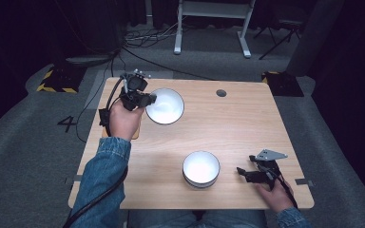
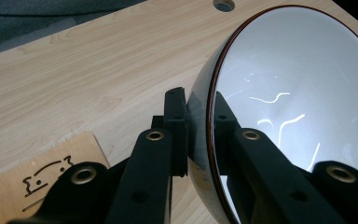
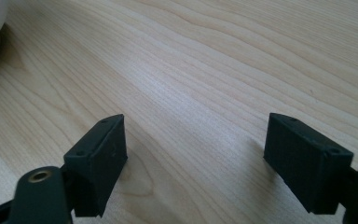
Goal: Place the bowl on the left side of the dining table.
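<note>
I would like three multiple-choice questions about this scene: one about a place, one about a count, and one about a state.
1. Where is the left gripper?
A. on the rim of the far bowl
B. beside the near bowl
C. off the table

2. How many bowls stand on the table?
A. one
B. two
C. three

3. How is the right gripper?
A. shut on a bowl
B. shut on nothing
C. open

Key: 1 A, its jaws clamp the rim in the left gripper view. 2 B, the high view shows two. 3 C, its jaws stand apart over bare wood.
</note>
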The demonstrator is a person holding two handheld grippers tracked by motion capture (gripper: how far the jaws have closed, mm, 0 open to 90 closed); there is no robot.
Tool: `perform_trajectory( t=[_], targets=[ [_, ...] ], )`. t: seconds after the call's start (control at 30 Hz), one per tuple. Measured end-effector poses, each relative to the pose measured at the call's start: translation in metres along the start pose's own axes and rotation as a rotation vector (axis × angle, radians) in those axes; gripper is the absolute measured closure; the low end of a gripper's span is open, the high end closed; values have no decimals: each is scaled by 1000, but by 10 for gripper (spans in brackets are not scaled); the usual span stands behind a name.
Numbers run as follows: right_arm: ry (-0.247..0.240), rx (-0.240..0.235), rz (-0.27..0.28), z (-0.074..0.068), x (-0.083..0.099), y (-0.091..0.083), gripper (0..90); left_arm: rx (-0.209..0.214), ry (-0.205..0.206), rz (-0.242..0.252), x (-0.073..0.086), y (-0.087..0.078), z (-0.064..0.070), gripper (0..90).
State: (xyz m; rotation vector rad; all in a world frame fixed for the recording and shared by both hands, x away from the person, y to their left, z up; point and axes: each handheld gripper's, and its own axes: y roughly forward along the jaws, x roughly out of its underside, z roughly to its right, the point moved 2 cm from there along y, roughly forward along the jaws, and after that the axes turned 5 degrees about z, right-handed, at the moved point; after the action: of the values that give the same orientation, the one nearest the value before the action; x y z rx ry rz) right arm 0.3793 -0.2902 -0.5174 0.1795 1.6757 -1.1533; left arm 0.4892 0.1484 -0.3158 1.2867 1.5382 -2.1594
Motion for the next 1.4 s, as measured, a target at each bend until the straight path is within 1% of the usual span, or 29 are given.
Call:
perform_trajectory(
  t=[0.03,0.07,0.1,0.13,0.17,0.27,0.33,0.37,0.4,0.5,0.53,0.57,0.6,0.63,0.67,0.7,0.77,0.83,0.9,0.93,0.97,1.0,1.07,1.1,1.2,1.3,1.4],
  targets=[
    [0,0,-1,0,0,0,212,-9,-22,7,-1,2,-1,821],
    [0,0,-1,0,0,0,212,-10,-11,-6,-2,3,-4,822],
    [0,0,-1,0,0,0,212,-22,-17,-4,-3,5,-6,821],
    [0,0,0,0,0,0,212,-19,-37,-4,-4,6,-7,822],
    [-1,0,-2,0,0,0,212,-24,-35,-10,-4,8,-10,822],
    [-1,0,-1,0,0,0,214,-32,-59,-18,-7,13,-17,821],
    [-1,0,-1,0,0,0,214,-34,-77,-18,-9,17,-23,822],
    [-2,0,-1,0,0,0,214,-48,-94,-10,-9,20,-25,821],
    [-1,0,-1,0,0,0,214,-30,-105,-17,-10,22,-29,822],
    [-1,0,-1,0,0,0,214,-26,-126,-24,-11,26,-35,821],
    [-2,0,-2,0,0,0,214,-23,-142,-24,-11,28,-36,821],
    [-1,0,-1,0,0,0,214,-21,-143,-26,-12,29,-37,821],
    [-1,1,-1,0,0,0,214,-23,-157,-26,-12,30,-38,822],
    [-1,0,-1,0,0,0,214,-20,-154,-29,-13,31,-39,821],
    [-1,0,-1,0,0,0,214,-19,-162,-28,-13,32,-40,821],
    [-1,0,-1,0,0,0,214,-23,-173,-29,-13,33,-41,821],
    [-1,0,-1,0,0,0,214,-38,-179,-29,-14,36,-43,821],
    [-1,0,-1,0,0,0,214,-47,-185,-40,-14,39,-45,821],
    [-1,0,-1,0,0,0,214,-56,-203,-40,-14,43,-48,821],
    [-1,0,-2,0,0,0,214,-48,-214,-43,-14,44,-50,821],
    [-1,0,-1,0,0,0,215,-56,-222,-38,-14,45,-52,821],
    [-1,0,-2,0,0,0,214,-52,-229,-45,-14,46,-54,821],
    [1,0,0,0,0,0,214,-59,-247,-45,-14,47,-58,821],
    [13,1,3,-1,0,0,214,-65,-250,-49,-13,48,-60,822],
    [12,0,2,-1,0,0,214,-71,-267,-57,-12,49,-66,821],
    [12,0,2,-1,0,0,214,-75,-303,-49,-8,50,-73,821],
    [13,1,3,-1,0,0,215,-87,-328,-53,-4,50,-81,822]
  ],
)
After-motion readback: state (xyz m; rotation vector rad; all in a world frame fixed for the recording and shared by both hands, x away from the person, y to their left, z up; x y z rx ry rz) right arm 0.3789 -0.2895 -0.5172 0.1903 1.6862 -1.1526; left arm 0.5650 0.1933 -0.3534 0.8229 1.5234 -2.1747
